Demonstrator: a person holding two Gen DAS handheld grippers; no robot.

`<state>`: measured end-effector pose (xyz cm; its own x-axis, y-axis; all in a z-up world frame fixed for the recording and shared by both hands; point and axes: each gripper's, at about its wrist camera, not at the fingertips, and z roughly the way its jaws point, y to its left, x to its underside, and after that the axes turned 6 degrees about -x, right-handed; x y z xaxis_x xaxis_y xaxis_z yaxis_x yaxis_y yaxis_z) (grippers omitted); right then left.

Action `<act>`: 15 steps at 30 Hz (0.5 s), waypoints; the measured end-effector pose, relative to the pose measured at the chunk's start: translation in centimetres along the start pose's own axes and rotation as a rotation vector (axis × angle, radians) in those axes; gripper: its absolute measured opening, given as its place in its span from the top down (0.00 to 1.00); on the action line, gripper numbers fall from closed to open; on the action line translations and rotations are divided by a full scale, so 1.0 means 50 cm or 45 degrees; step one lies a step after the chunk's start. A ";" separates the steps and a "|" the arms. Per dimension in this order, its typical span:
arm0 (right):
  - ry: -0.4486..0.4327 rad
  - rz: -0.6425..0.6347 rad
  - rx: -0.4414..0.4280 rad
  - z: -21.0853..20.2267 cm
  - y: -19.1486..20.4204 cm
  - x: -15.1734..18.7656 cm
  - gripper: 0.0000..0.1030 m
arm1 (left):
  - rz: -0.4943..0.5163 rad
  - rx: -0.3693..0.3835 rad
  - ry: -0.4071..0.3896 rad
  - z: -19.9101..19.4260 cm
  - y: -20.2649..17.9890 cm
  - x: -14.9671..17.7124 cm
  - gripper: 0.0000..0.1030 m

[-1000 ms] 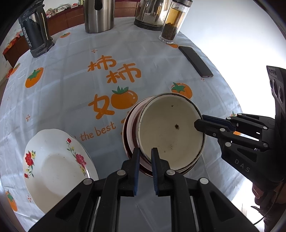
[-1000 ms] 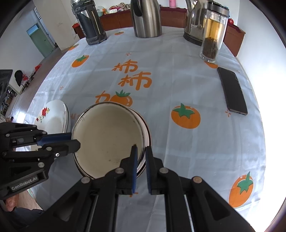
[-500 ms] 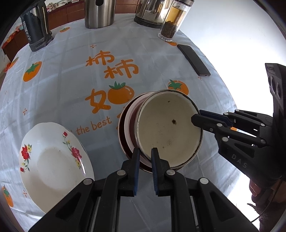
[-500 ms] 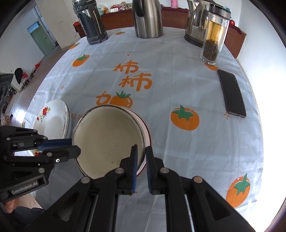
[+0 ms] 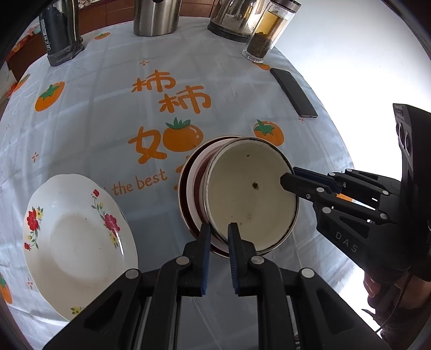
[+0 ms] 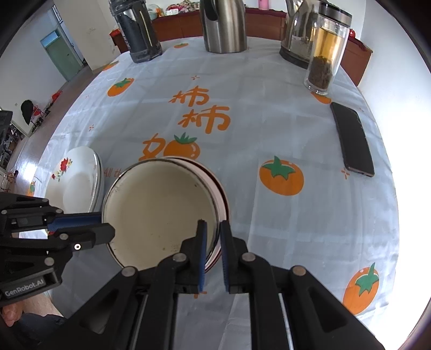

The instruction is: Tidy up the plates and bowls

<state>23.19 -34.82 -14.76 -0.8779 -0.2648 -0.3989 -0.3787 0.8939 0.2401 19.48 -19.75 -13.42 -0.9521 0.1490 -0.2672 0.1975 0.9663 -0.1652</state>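
A cream enamel bowl [image 5: 250, 193] with a dark rim sits tilted in a red-and-white bowl [image 5: 192, 188] on the tablecloth. My left gripper [image 5: 218, 233] is shut on the cream bowl's near rim. My right gripper [image 6: 212, 228] is shut on the rim at the opposite side; it also shows in the left wrist view [image 5: 289, 176]. The cream bowl [image 6: 159, 210] fills the lower middle of the right wrist view. A white flowered plate [image 5: 72, 234] lies to the left, also in the right wrist view [image 6: 78, 183].
A black phone [image 6: 353, 142] lies at the right. A glass tea bottle [image 6: 326, 53], a glass kettle [image 6: 299, 35], a steel jug [image 6: 223, 24] and a dark flask [image 6: 137, 29] stand along the far edge. The table [image 6: 269, 88] has an orange-fruit printed cloth.
Both grippers have kept their hold on the cream bowl's rim. The view has shifted slightly, with the bowls and plate sitting a little higher in the left wrist view.
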 end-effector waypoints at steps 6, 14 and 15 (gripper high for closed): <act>-0.008 -0.022 0.006 0.000 0.008 0.002 0.61 | -0.018 -0.024 -0.007 0.000 0.009 0.000 0.85; -0.012 -0.008 0.018 -0.003 0.001 0.013 0.61 | 0.062 -0.111 -0.054 -0.005 -0.010 0.006 0.85; -0.015 -0.006 0.020 -0.005 0.001 0.015 0.61 | 0.070 -0.121 -0.058 -0.005 -0.011 0.006 0.85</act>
<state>22.46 -35.07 -14.84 -0.8728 -0.2646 -0.4101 -0.3778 0.8982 0.2247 19.01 -20.18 -13.15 -0.9284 0.1945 -0.3167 0.2240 0.9728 -0.0592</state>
